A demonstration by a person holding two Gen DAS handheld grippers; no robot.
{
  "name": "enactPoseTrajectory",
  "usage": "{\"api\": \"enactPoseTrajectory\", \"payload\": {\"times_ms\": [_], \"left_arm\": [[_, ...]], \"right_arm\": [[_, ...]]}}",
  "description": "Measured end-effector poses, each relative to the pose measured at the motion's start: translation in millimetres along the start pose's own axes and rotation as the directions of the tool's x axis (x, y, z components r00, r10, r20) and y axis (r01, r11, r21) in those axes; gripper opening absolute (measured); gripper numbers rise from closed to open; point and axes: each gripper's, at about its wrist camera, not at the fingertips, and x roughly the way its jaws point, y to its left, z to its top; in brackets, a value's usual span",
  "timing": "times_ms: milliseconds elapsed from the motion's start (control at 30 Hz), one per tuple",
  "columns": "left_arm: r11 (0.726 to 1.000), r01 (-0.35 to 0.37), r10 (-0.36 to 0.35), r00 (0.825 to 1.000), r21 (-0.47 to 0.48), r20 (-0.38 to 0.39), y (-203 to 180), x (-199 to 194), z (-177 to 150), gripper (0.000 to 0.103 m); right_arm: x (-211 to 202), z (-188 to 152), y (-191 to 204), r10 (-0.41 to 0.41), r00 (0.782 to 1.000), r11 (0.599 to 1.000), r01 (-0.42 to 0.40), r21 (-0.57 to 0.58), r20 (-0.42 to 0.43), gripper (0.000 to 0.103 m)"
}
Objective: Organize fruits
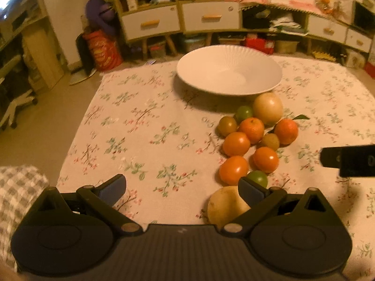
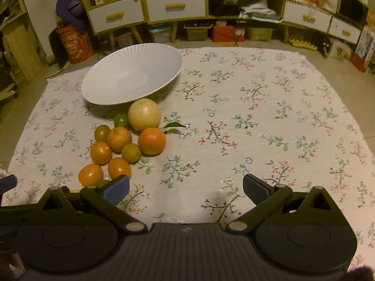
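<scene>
A white ribbed bowl (image 1: 228, 72) stands empty on the floral cloth; it also shows in the right wrist view (image 2: 131, 75). In front of it lies a cluster of fruit: a pale round fruit (image 1: 267, 108) (image 2: 144, 114), several oranges (image 1: 252, 130) (image 2: 151, 141), small brownish-green fruits (image 1: 226, 126) and limes (image 1: 243, 113). A second pale fruit (image 1: 226, 206) lies right by my left gripper's right finger. My left gripper (image 1: 182, 189) is open and empty, left of the cluster. My right gripper (image 2: 186, 189) is open and empty, right of the cluster.
The floral cloth (image 2: 257, 117) covers the low table. Cabinets with white drawers (image 2: 174, 5) and storage boxes stand behind. A red bag (image 1: 103, 49) sits on the floor at far left. The right gripper's tip (image 1: 349, 160) shows at the right edge of the left wrist view.
</scene>
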Motion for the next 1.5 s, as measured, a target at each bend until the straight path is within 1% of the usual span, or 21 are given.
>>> {"api": "enactPoseTrajectory", "payload": {"times_ms": [100,167,200,300,367,433,500,567,667,733,800,833,867,967,1033,1100,1133,1200,1300,1367,1500], "left_arm": [[0.998,0.015,-0.016,1.000,0.060,0.024,0.1,-0.9,5.3,0.103],[0.995,0.066,-0.064,0.998,0.072,-0.019,1.8,1.6,10.7,0.103],[0.994,0.076,-0.074,0.997,0.080,-0.031,2.3,3.2,13.2,0.103],[0.986,0.124,-0.114,0.989,0.110,-0.089,2.3,10.7,19.5,0.103],[0.980,0.153,-0.140,0.984,0.127,-0.110,2.1,14.2,23.2,0.103],[0.977,0.167,-0.150,0.980,0.133,-0.133,4.3,18.0,27.7,0.103],[0.977,0.168,-0.150,0.979,0.132,-0.138,7.2,22.1,34.2,0.103],[0.979,0.182,-0.166,0.974,0.096,-0.155,13.5,27.3,40.4,0.103],[0.971,0.239,-0.233,0.957,0.019,-0.175,24.0,36.3,44.8,0.102],[0.959,0.281,-0.280,0.942,-0.020,-0.184,28.3,41.8,43.6,0.099],[0.946,0.321,-0.324,0.926,-0.050,-0.194,30.1,46.6,41.7,0.090],[0.939,0.338,-0.342,0.918,-0.057,-0.198,30.1,48.8,40.9,0.088],[0.933,0.353,-0.358,0.912,-0.064,-0.200,29.8,50.7,40.4,0.084],[0.920,0.383,-0.392,0.898,-0.086,-0.202,30.2,55.1,40.5,0.079],[0.910,0.400,-0.414,0.887,-0.111,-0.205,31.1,59.2,41.0,0.075],[0.897,0.419,-0.440,0.873,-0.138,-0.211,31.7,66.0,41.3,0.069],[0.891,0.428,-0.452,0.866,-0.151,-0.213,31.9,68.0,41.3,0.067],[0.883,0.440,-0.468,0.857,-0.164,-0.216,31.2,71.4,40.7,0.063],[0.880,0.449,-0.473,0.852,-0.154,-0.224,28.1,73.6,40.4,0.057],[0.884,0.448,-0.468,0.854,-0.137,-0.228,24.6,74.1,40.1,0.056],[0.888,0.446,-0.461,0.860,-0.115,-0.221,21.2,72.9,40.7,0.053]], "right_arm": [[5.6,5.4,-4.3,0.066,0.997,0.997,-0.065,0.027,-0.042,0.103],[8.7,9.3,-7.1,0.114,0.991,0.992,-0.110,0.055,-0.068,0.103],[9.3,11.3,-7.7,0.125,0.990,0.991,-0.120,0.061,-0.073,0.103],[7.6,17.6,-6.0,0.130,0.989,0.991,-0.127,0.043,-0.070,0.103],[7.5,22.6,-5.3,0.146,0.986,0.989,-0.143,0.034,-0.076,0.103],[8.3,27.9,-4.1,0.161,0.983,0.987,-0.160,0.020,-0.084,0.103],[9.3,32.8,-4.7,0.163,0.983,0.987,-0.163,0.007,-0.089,0.103],[11.9,36.5,-5.0,0.157,0.983,0.988,-0.157,0.004,-0.092,0.103],[17.1,38.6,-9.1,0.182,0.980,0.983,-0.181,0.017,-0.084,0.102],[23.1,39.0,-12.4,0.203,0.975,0.979,-0.201,0.032,-0.088,0.098],[30.5,39.3,-15.9,0.235,0.967,0.972,-0.231,0.053,-0.096,0.090],[33.4,39.9,-17.4,0.251,0.962,0.967,-0.246,0.066,-0.103,0.089],[37.3,40.7,-18.2,0.273,0.956,0.961,-0.265,0.080,-0.111,0.087],[48.6,42.5,-22.6,0.360,0.924,0.928,-0.340,0.149,-0.129,0.082],[56.2,42.8,-25.0,0.404,0.905,0.906,-0.375,0.195,-0.135,0.078],[62.8,42.6,-27.5,0.429,0.893,0.891,-0.392,0.229,-0.137,0.069],[66.2,42.1,-29.0,0.439,0.888,0.883,-0.400,0.245,-0.135,0.068],[70.4,41.7,-30.5,0.446,0.886,0.877,-0.403,0.261,-0.130,0.061],[70.8,41.2,-31.1,0.440,0.890,0.879,-0.399,0.262,-0.122,0.057],[68.7,41.7,-31.6,0.436,0.893,0.881,-0.398,0.256,-0.112,0.056],[66.5,41.2,-28.5,0.409,0.907,0.896,-0.378,0.232,-0.103,0.055]]}}
